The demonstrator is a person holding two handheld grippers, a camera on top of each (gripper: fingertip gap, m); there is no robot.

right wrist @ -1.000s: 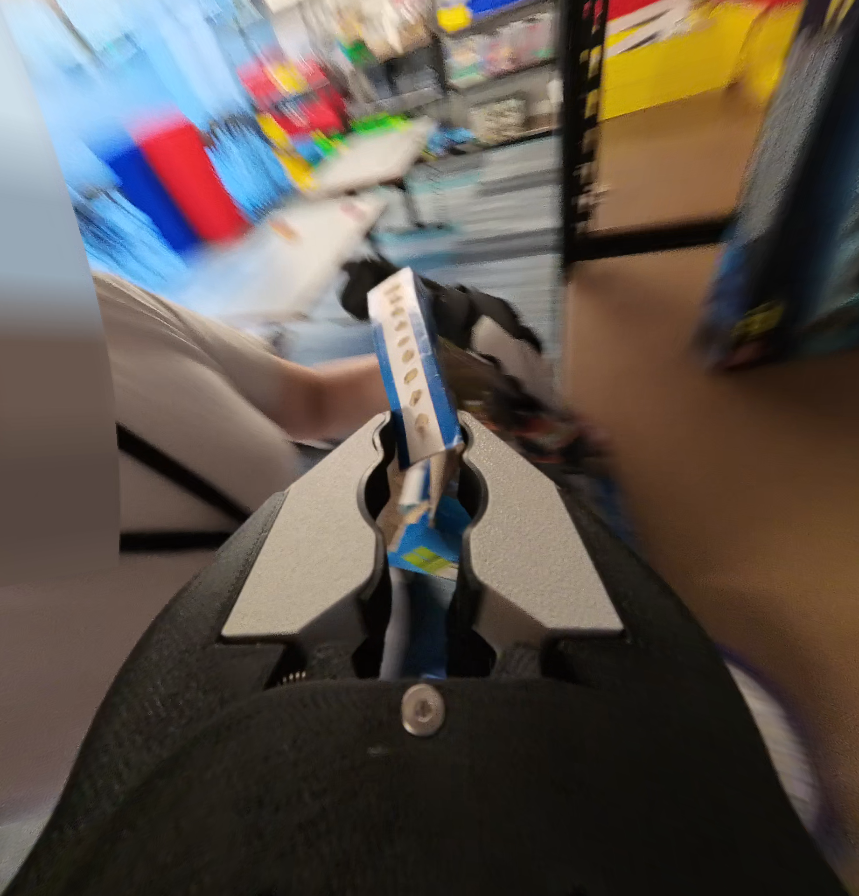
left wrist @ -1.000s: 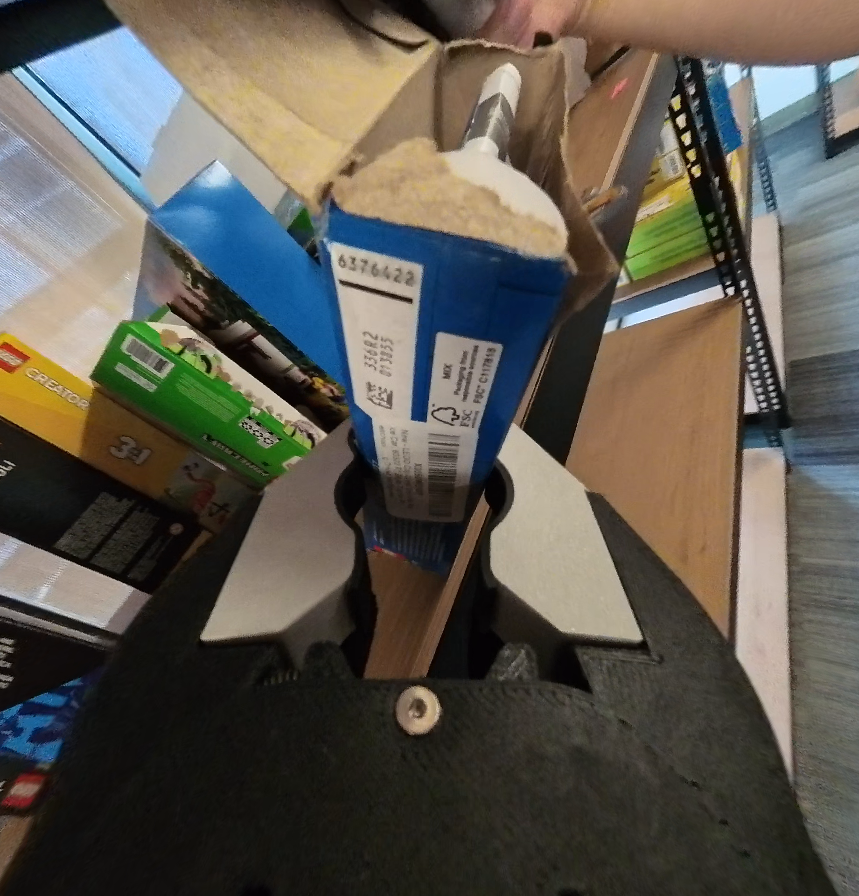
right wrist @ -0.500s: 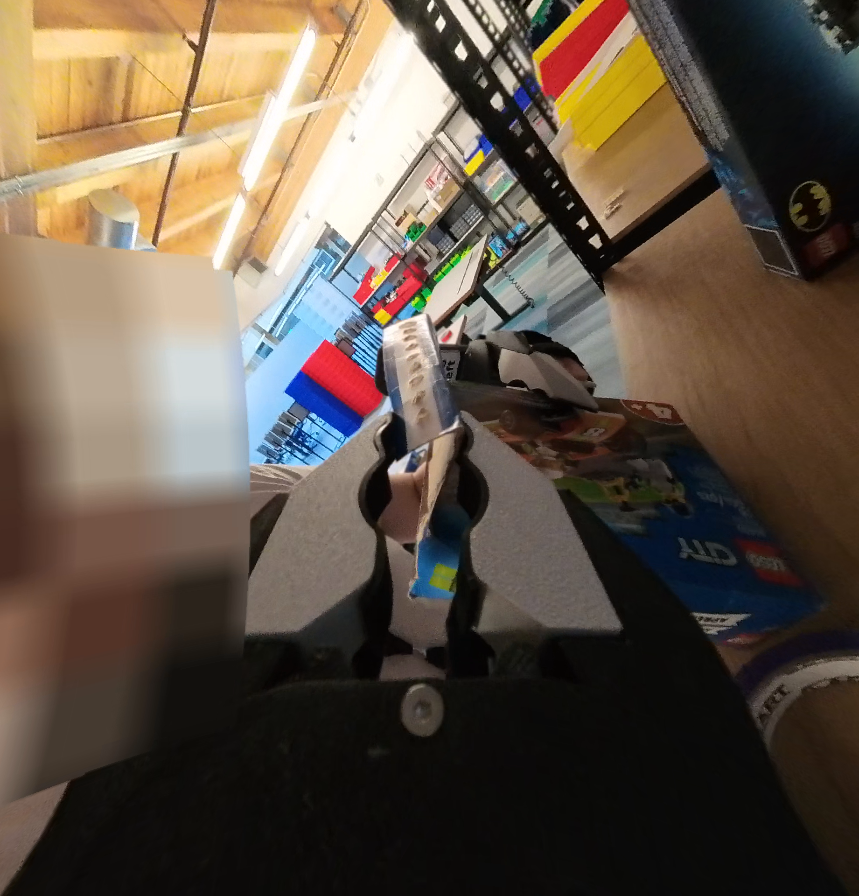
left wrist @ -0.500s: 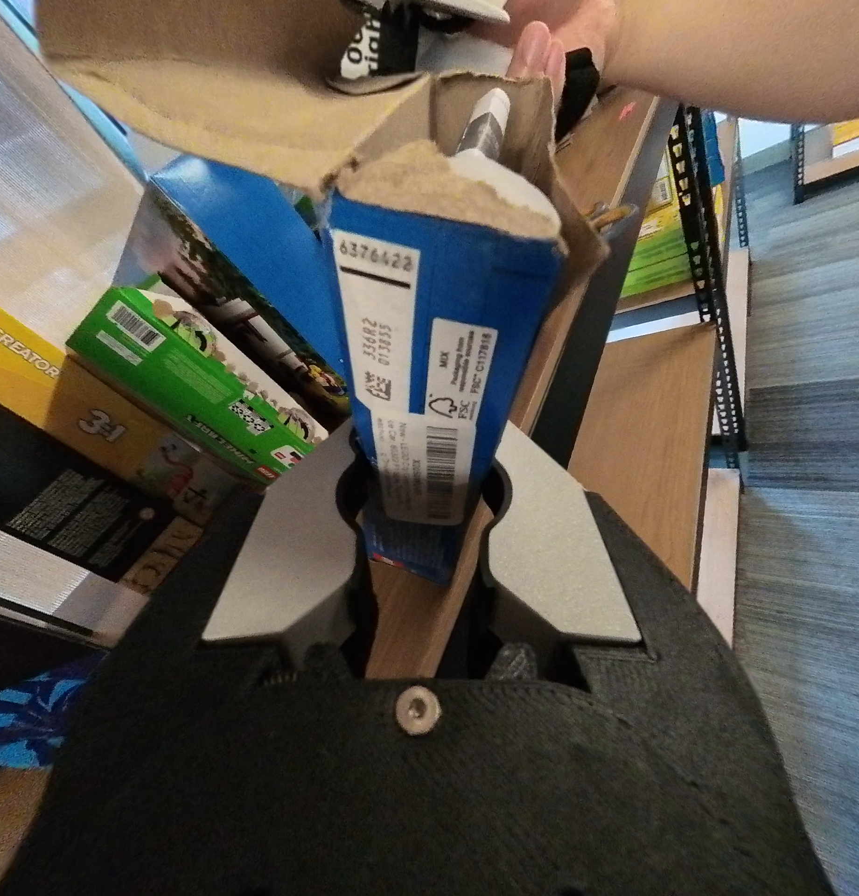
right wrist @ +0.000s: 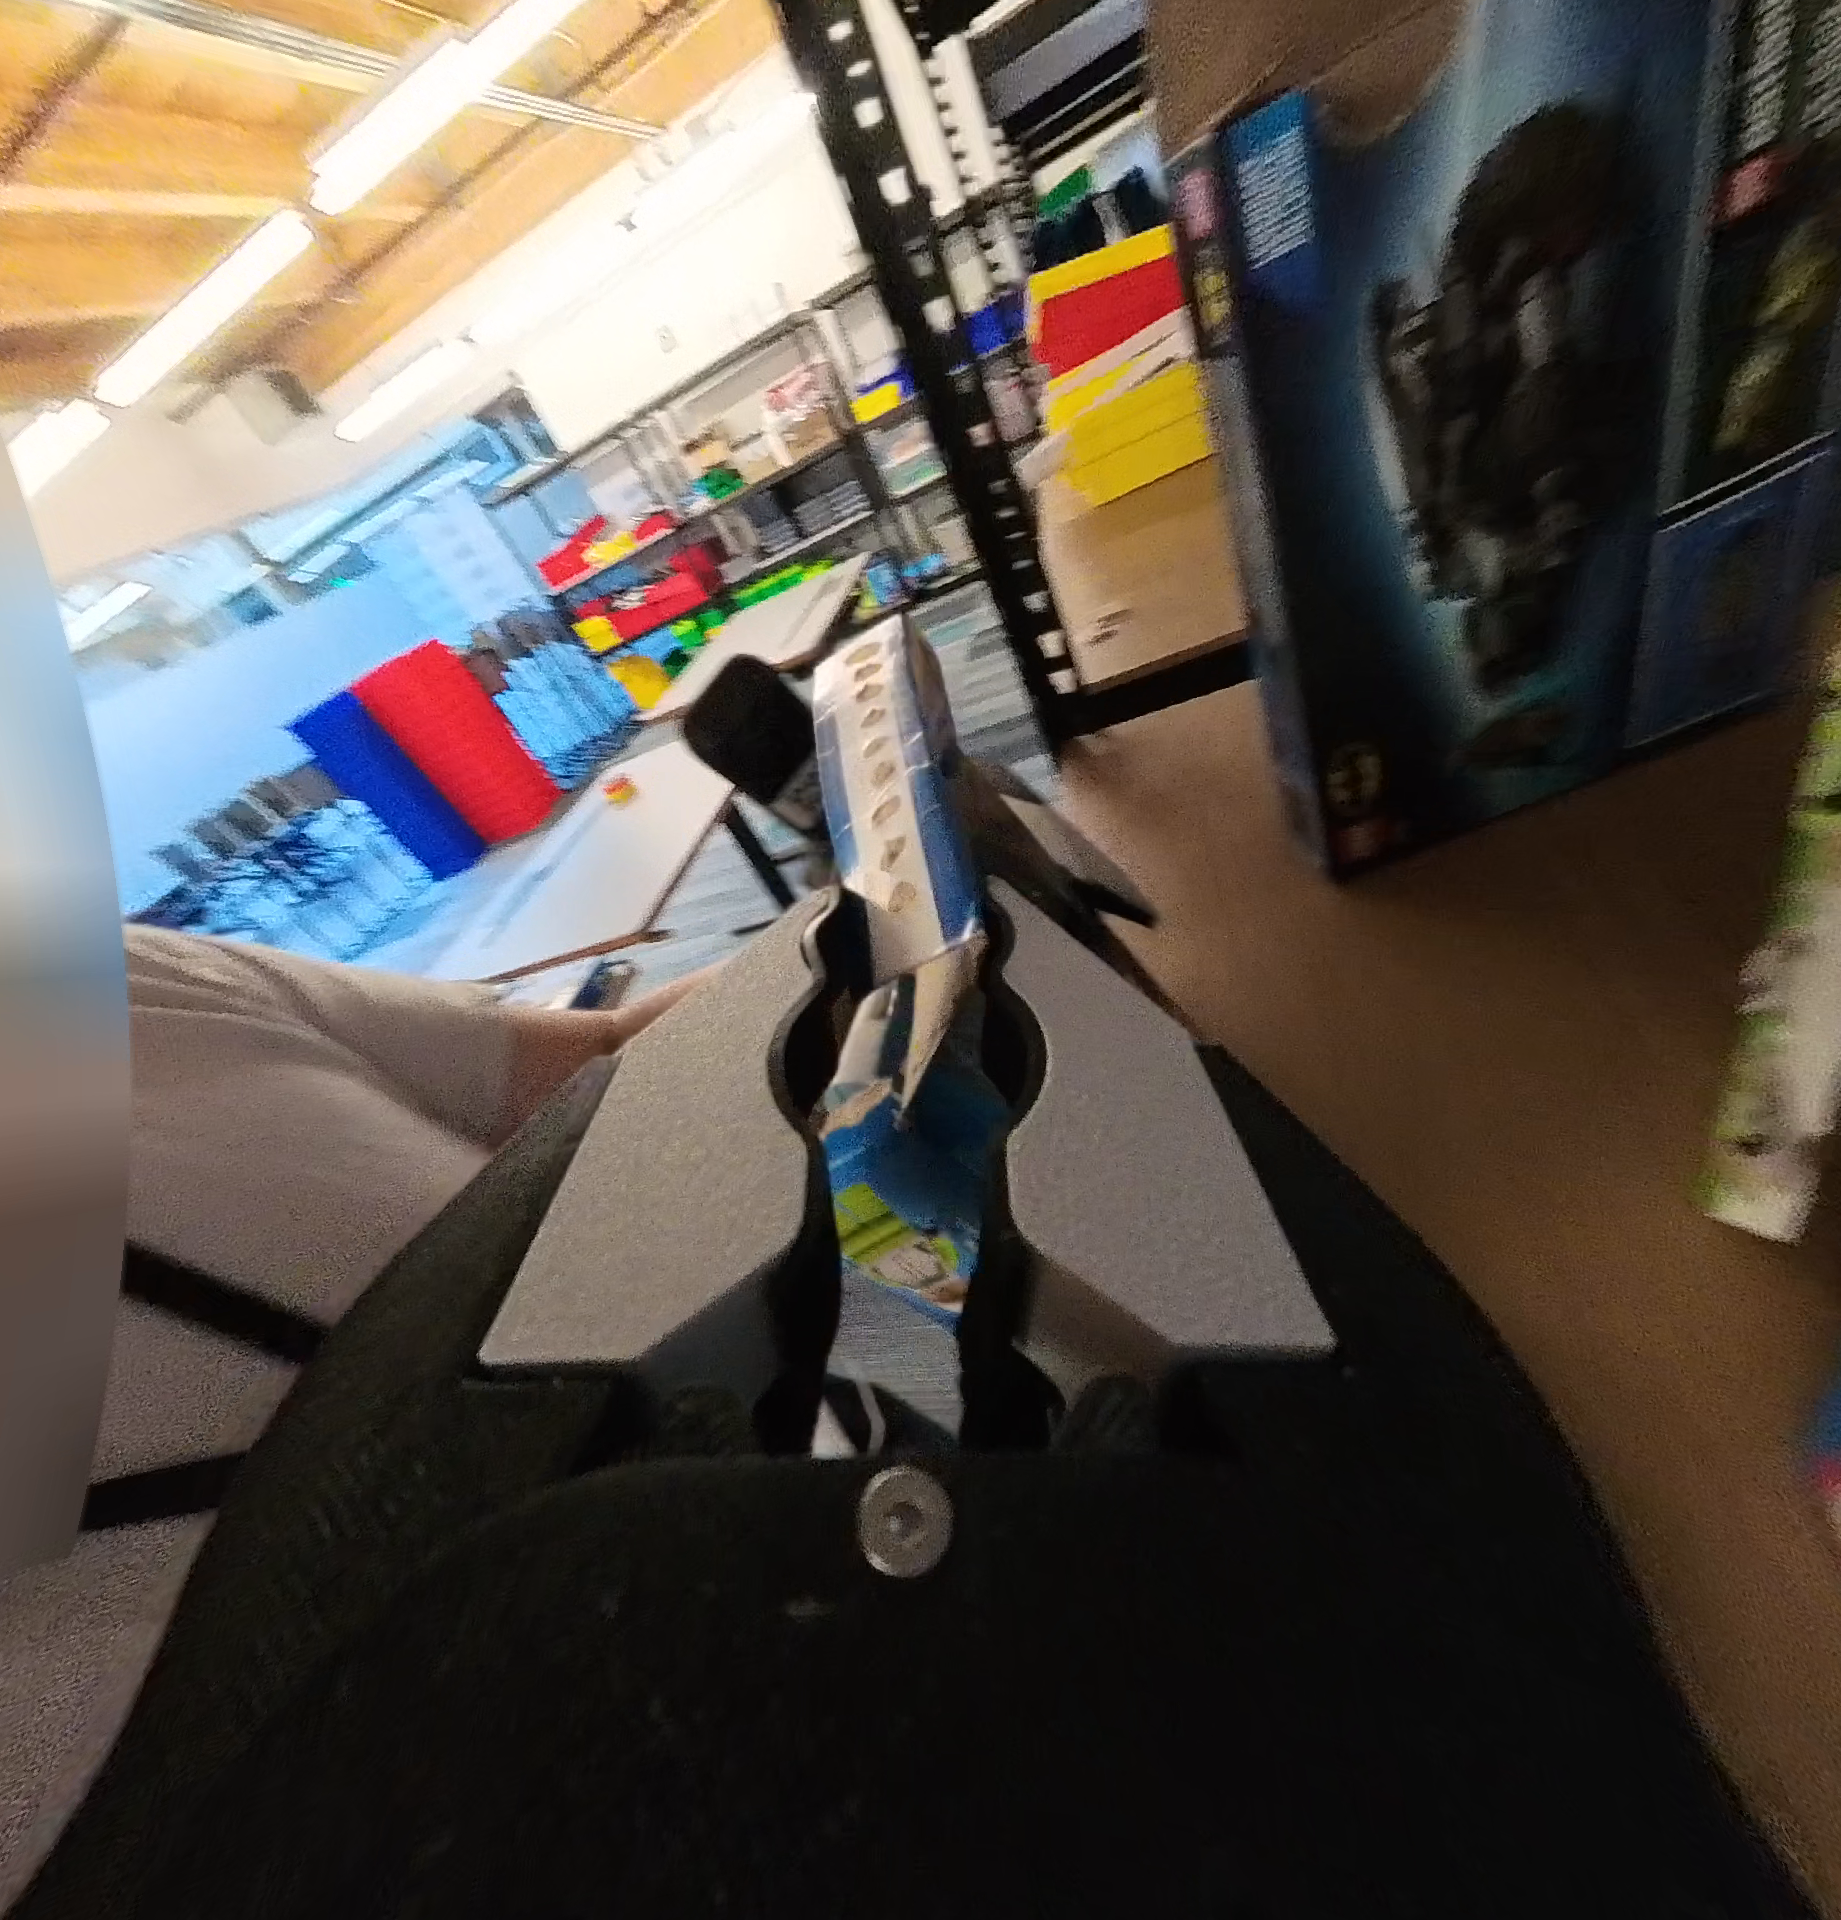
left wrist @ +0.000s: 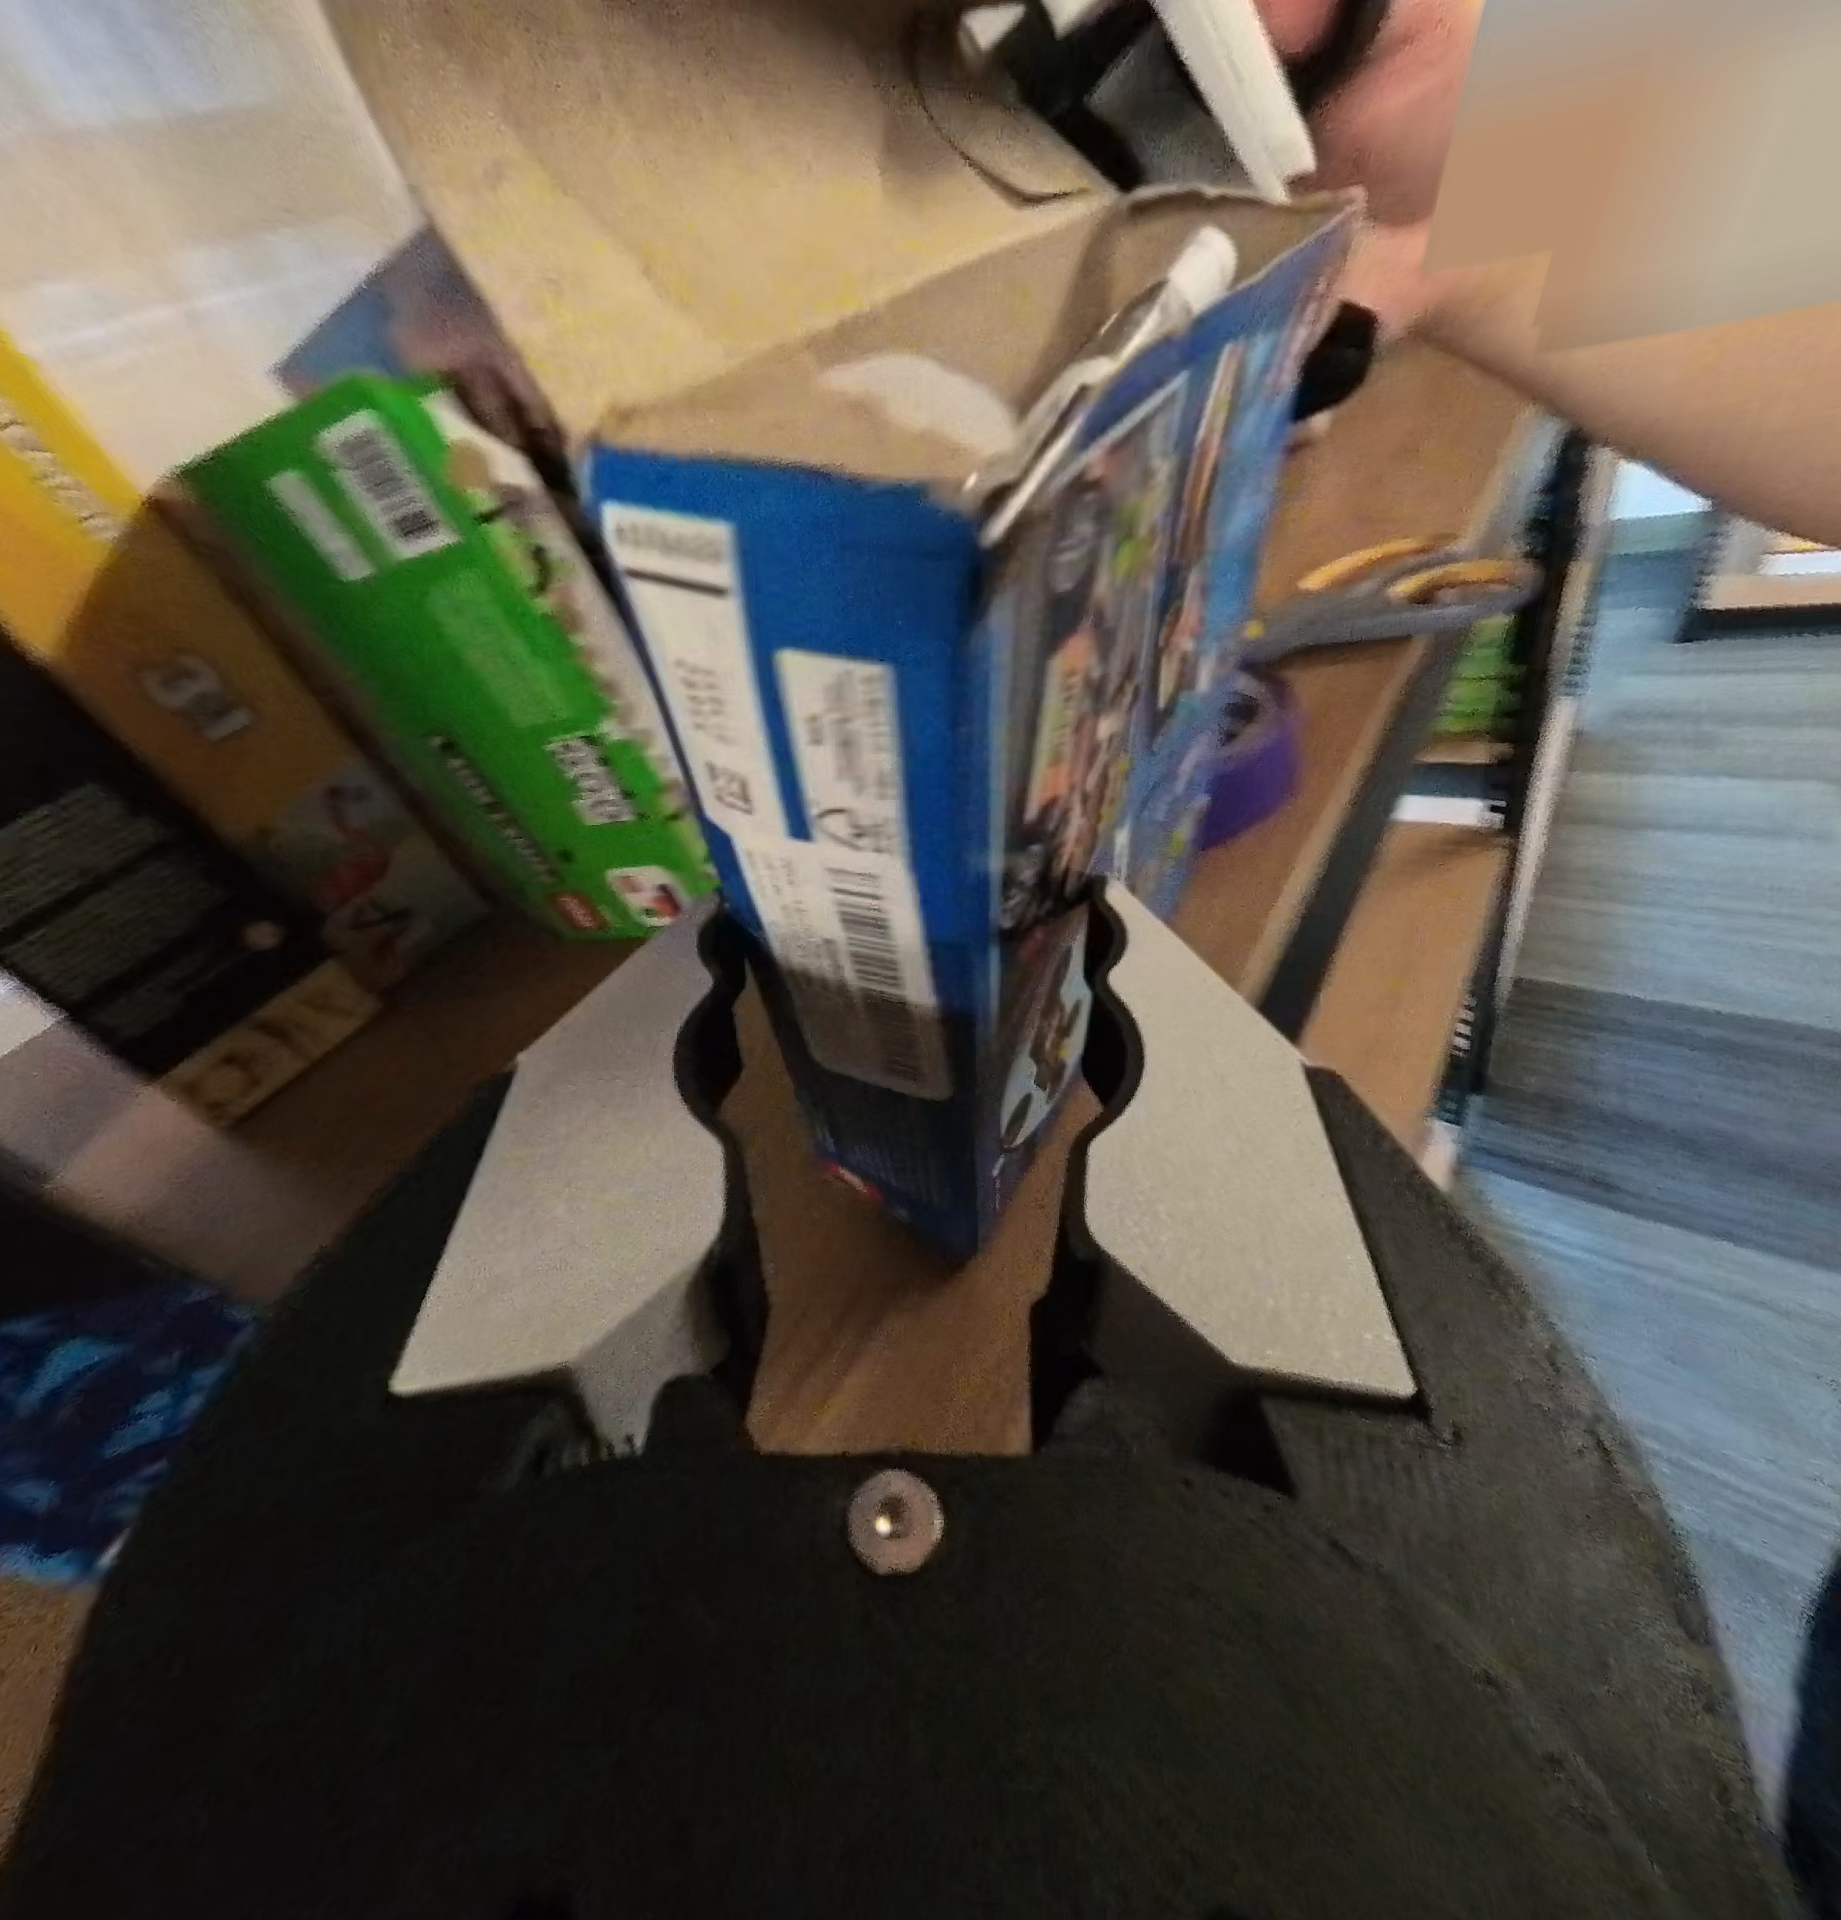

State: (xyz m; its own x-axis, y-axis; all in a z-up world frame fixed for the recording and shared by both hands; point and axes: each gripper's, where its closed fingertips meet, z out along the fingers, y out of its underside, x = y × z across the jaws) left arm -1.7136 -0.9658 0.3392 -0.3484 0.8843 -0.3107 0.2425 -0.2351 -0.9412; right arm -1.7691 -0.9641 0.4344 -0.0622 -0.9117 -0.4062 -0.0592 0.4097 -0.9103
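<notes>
Left claw, lower centre of left wrist view: jaws part-open round the bottom end of a blue box, tips look pressed on both its sides, so gripped it seems; a gap to the box shows farther back on the left jaw. Box tilted, top end torn open, brown card flap spread toward upper left, white bits inside, too blurred to ID. Green box just left of it, yellow box at far left edge, both leaning. Wooden shelf board behind at right w/ a purple roll lying on it. Person's arm reaching in from upper right.

Right claw, centre of right wrist view: nearly closed, pinching a thin blue card flap w/ a row of torn spots, flap sticking up past the tips. Dark box upright at upper right on the shelf, well apart from the claw. Black rack post upper centre, more racks far off. Both views motion-blurred
</notes>
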